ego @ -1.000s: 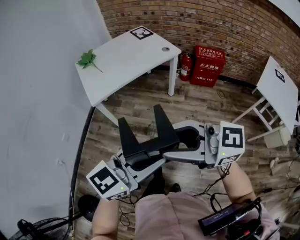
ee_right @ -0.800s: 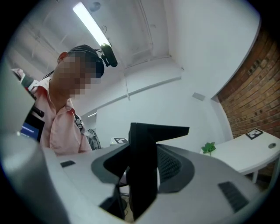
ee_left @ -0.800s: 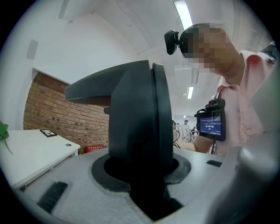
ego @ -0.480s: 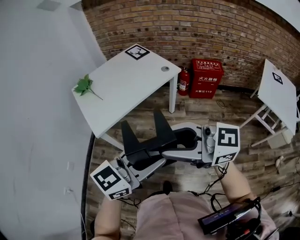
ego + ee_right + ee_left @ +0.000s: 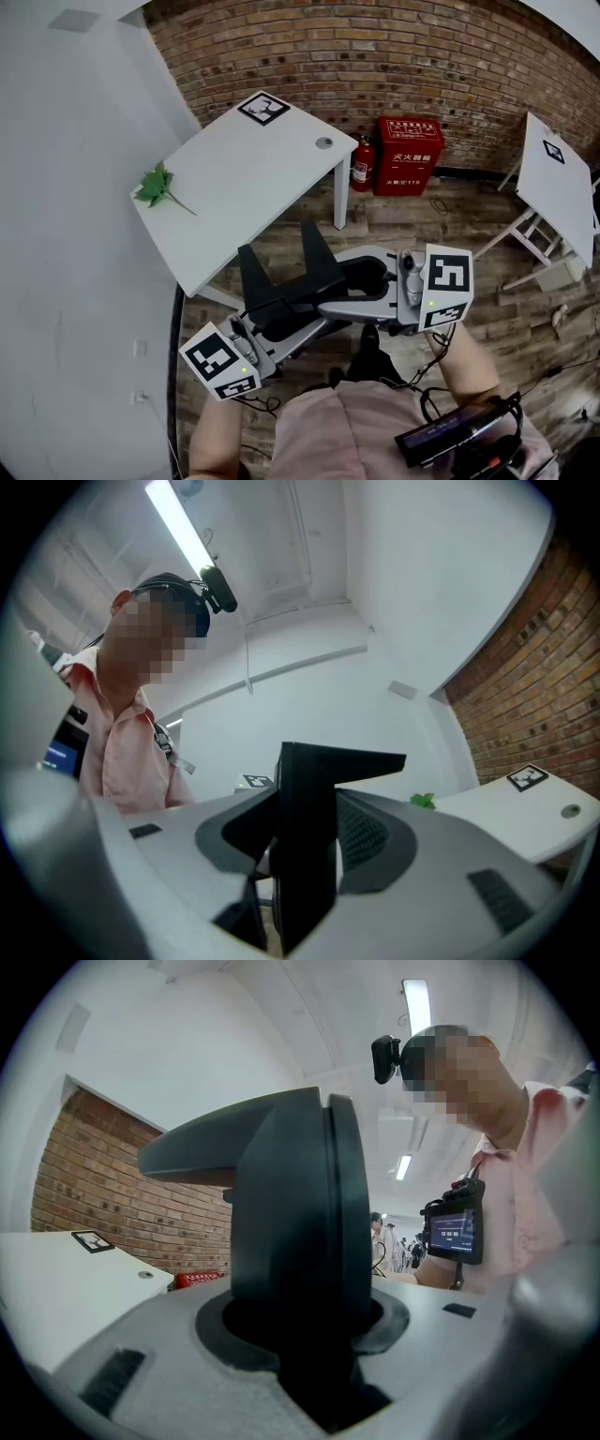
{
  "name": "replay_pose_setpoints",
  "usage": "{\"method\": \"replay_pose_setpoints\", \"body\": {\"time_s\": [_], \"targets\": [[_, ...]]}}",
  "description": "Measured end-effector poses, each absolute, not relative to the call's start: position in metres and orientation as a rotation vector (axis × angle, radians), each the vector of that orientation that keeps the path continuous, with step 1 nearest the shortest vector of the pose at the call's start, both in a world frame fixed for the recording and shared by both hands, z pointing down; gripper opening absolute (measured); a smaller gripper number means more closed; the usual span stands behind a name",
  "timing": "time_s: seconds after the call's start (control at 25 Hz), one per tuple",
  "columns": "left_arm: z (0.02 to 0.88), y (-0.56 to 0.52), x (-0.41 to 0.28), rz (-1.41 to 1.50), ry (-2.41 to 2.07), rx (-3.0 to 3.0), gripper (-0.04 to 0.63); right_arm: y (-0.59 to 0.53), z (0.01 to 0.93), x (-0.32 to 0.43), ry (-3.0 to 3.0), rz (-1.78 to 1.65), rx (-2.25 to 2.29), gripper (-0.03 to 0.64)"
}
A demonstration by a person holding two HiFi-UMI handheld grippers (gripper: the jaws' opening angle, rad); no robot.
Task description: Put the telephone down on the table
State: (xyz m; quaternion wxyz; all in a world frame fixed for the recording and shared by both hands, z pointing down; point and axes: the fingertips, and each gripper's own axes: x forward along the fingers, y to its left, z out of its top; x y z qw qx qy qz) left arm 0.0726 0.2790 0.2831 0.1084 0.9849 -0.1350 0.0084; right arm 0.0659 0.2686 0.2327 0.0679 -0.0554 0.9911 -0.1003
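Observation:
A black angular thing with two upright wedge-shaped parts, which I take for the telephone [image 5: 291,281], hangs in front of my body above the wooden floor. My left gripper [image 5: 272,323] reaches in from the lower left and my right gripper [image 5: 370,277] from the right, facing each other. In the left gripper view the grey jaws of the left gripper [image 5: 305,1335] close round the telephone [image 5: 281,1213]. In the right gripper view the right gripper [image 5: 300,874] clamps the telephone [image 5: 309,799] the same way. The white table [image 5: 253,169] stands ahead.
A green sprig [image 5: 155,183] and a square marker [image 5: 262,106] lie on the table. A red fire-extinguisher box [image 5: 408,155] and an extinguisher [image 5: 359,173] stand by the brick wall. Another white table [image 5: 558,183] is at right, and a grey wall runs along the left.
The white table has drawn nearer and slid left in the head view. Both grippers keep the same hold on the black thing and the same pose to each other.

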Motion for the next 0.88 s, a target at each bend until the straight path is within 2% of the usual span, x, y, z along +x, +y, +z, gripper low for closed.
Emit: {"method": "replay_pose_setpoints", "body": {"time_s": [0.88], "targets": [[0.312,0.061,0.134,-0.005,-0.653,2.758,0.166,0.049,0.261,0.124,3.022,-0.433,0.115,0.184]]}}
